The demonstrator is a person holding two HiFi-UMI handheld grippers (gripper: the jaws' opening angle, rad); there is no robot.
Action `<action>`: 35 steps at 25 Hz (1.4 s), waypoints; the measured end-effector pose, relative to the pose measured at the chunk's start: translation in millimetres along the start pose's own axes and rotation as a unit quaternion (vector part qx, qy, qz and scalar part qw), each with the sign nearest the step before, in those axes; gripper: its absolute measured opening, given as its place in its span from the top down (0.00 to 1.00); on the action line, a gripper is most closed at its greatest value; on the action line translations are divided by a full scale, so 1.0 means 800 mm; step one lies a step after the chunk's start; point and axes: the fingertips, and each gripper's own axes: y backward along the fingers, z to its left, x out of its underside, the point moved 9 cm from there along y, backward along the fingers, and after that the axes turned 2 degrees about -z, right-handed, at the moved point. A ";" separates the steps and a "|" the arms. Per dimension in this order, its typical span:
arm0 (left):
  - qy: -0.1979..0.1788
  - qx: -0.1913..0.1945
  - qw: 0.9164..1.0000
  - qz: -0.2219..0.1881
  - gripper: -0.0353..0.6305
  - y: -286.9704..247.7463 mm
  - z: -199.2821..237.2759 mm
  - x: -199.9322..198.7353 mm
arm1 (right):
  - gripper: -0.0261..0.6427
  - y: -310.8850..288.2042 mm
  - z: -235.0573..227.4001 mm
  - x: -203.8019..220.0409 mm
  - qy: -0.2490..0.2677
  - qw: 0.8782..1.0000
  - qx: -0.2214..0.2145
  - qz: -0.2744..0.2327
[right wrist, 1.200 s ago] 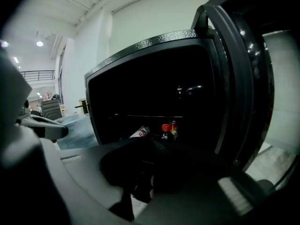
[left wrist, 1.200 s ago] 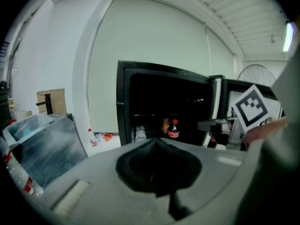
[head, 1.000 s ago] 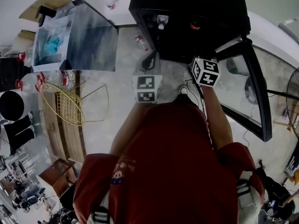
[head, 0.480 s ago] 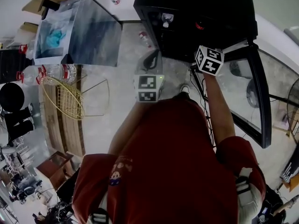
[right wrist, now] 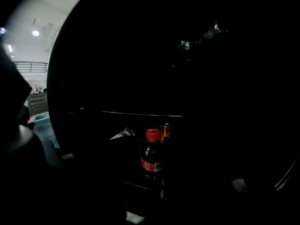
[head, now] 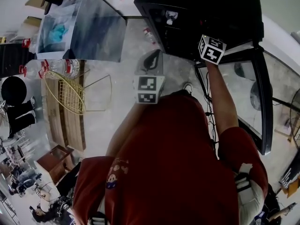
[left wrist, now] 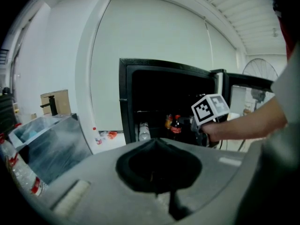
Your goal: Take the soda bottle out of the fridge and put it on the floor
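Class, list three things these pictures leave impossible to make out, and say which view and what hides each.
1. Soda bottle label print: right gripper view, too small and dark to read.
2. Container behind the soda bottle: right gripper view, mostly hidden by the soda bottle and the darkness inside the fridge.
3. Floor straight below: head view, covered by the red shirt.

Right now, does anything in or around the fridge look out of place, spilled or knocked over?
Nothing much stands out. The soda bottle stands upright in the open fridge, red cap on, and no spill shows in the dark interior. A small bottle and something red sit on the floor beside the fridge.
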 end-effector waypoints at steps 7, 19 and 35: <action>0.002 -0.016 1.000 0.010 0.95 0.000 0.000 0.010 | 0.64 -0.032 -0.003 -0.002 0.004 1.000 -0.003 0.004; 0.015 -0.044 0.999 0.015 0.95 0.008 0.004 0.020 | 0.65 -0.067 -0.011 -0.002 -0.004 1.000 0.002 0.030; 0.029 -0.050 0.998 0.014 0.95 0.025 0.000 0.029 | 0.76 -0.051 -0.001 0.001 0.027 0.999 0.014 0.026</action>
